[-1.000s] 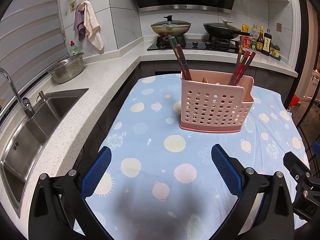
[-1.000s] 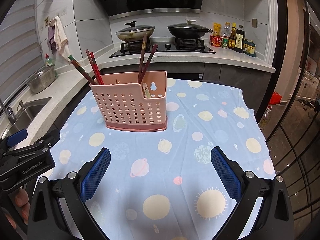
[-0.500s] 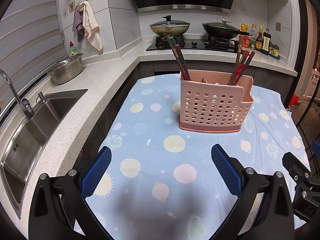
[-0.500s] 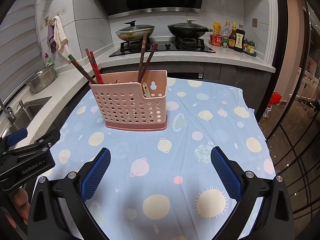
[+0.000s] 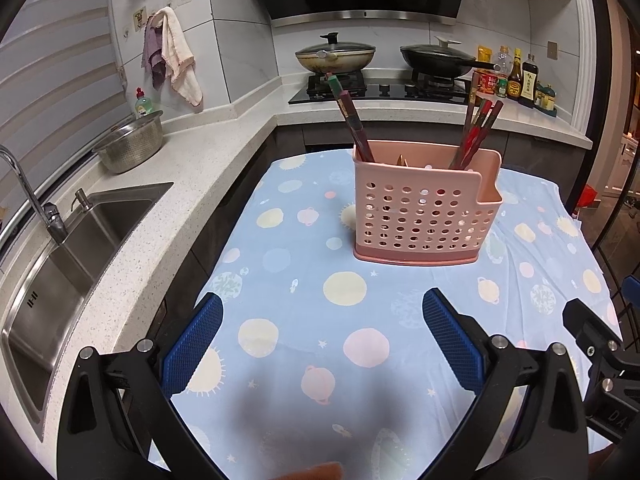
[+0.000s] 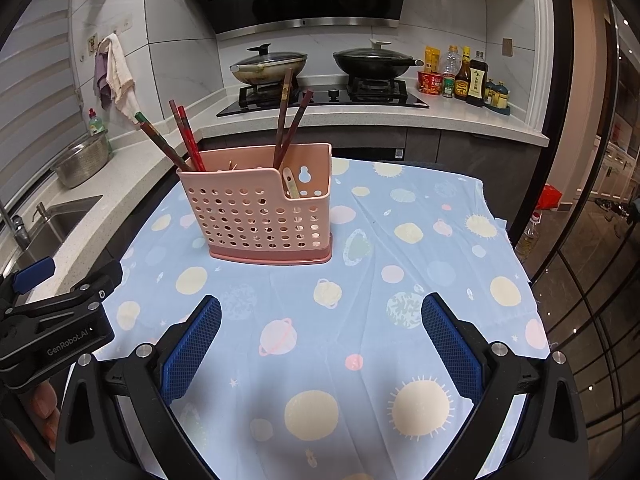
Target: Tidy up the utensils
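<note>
While both claws, left (image 5: 322, 340) and right (image 6: 320, 342), hang spread wide and empty, the basket (image 6: 260, 212) sits well ahead of them on the worktop (image 6: 420, 280), chopsticks (image 6: 288, 120) leaning out. Grabbing one at an angle could probably tip that light basket or snag the cloth.

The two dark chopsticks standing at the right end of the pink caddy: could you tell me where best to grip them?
Grip the bare upper shafts of the dark chopsticks, well above the rim of the pink caddy. Come from above with the open right claw. They lean and nearly cross, so one pinch just above the rim might take both; the lower ends are walled in.
</note>
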### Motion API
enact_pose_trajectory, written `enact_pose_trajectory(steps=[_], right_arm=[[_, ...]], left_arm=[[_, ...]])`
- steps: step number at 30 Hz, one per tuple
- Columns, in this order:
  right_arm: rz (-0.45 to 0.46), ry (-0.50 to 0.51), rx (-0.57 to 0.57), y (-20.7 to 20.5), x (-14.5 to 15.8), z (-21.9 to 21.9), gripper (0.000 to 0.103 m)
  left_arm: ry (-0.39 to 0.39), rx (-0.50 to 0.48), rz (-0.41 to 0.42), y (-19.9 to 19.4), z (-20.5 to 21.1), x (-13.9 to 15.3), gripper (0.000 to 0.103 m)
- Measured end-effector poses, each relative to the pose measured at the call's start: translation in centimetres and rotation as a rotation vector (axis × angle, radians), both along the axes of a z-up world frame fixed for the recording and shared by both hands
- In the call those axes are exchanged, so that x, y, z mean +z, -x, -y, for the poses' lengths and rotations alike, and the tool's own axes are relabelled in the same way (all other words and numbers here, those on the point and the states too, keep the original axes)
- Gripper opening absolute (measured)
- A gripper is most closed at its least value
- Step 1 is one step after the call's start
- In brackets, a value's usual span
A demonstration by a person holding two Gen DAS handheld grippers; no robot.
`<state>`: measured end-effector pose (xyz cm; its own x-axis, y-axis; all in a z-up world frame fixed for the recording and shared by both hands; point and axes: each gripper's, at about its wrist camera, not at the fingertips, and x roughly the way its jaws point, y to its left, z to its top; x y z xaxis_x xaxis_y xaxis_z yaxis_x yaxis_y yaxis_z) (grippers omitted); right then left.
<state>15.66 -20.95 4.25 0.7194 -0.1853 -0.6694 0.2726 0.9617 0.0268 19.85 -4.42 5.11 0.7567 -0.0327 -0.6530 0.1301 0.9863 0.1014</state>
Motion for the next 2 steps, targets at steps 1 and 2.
enact_pose_trajectory(steps=[1, 2], right_arm=[[0.0, 0.0, 0.0, 0.0, -0.01, -0.01, 0.097], [-0.001, -0.002, 0.001, -0.02, -0.01, 0.0, 0.097]], left_arm=[[0.002, -0.004, -0.001, 0.0, 0.07, 0.02, 0.096], [0.002, -0.008, -0.001, 0.01, 0.11, 0.02, 0.096]])
